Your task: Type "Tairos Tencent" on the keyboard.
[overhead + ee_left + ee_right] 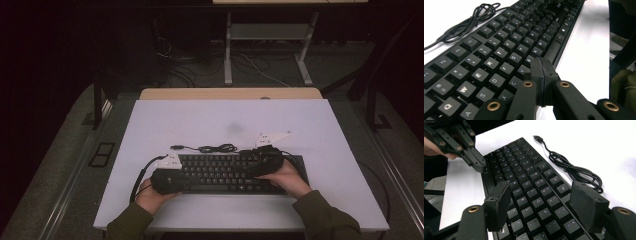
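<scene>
Nearest the lens in the left gripper view, the left gripper (543, 72) is seen with its two black pads pressed flat together and nothing caught between them, the tips poised just above the bottom letter row of the black keyboard (506, 47), near the V key and close to the keyboard's front edge. In that view the legends on the keys can be read, which the high view does not allow; there the keyboard (225, 172) is shown lying square on the white table (210, 120), near its front edge and a little right of centre. From above, the left gripper (167, 177) is seen at the keyboard's left end, held in the left hand (150, 197), and the right gripper (262, 160) over its right part, held in the right hand (285, 177). In the right gripper view the right gripper (541, 205) is shown with its jaws standing well apart over the right-hand letter keys, nothing clamped between the pads; whether they touch the keys cannot be told. The left gripper (477, 162) is also caught there farther off, shut, at the keyboard's front edge. The keyboard's black cable (574, 170) is seen lying bundled on the table just behind the keyboard, its USB plug (537, 138) free; from above the cable (215, 148) appears as a loose coil.
</scene>
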`<state>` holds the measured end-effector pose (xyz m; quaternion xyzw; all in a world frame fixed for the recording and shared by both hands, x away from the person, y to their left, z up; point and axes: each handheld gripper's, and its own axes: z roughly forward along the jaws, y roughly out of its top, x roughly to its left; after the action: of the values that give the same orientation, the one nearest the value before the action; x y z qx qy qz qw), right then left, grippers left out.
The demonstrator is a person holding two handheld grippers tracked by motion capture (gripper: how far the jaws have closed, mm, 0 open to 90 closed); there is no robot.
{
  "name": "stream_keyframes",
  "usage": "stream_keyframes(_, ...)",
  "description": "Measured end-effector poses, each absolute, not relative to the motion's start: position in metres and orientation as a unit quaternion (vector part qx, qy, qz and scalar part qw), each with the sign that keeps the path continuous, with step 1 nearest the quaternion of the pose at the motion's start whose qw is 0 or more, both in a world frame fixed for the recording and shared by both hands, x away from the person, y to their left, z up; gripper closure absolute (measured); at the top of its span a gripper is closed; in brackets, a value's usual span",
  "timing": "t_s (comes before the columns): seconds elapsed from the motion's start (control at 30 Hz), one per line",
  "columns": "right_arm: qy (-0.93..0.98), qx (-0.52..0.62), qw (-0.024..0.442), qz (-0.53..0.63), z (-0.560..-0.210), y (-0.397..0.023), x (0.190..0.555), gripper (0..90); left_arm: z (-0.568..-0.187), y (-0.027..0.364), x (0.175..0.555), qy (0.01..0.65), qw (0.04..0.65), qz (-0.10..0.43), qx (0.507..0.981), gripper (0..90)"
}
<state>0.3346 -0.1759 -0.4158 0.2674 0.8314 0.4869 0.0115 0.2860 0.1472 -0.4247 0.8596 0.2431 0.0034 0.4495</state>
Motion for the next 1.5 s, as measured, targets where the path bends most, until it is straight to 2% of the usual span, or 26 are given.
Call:
stream_keyframes(1.07,0.833,0.267,0.012,0.484,-0.415,-0.176,0.334,32.3,-0.437,0.138,0.290,0.229,0.410,0.008,0.882,89.1)
stream_keyframes(1.5,0.832,0.267,0.012,0.486,-0.415,-0.176,0.334,32.3,-0.428,0.141,0.289,0.232,0.434,0.007,0.871,89.1)
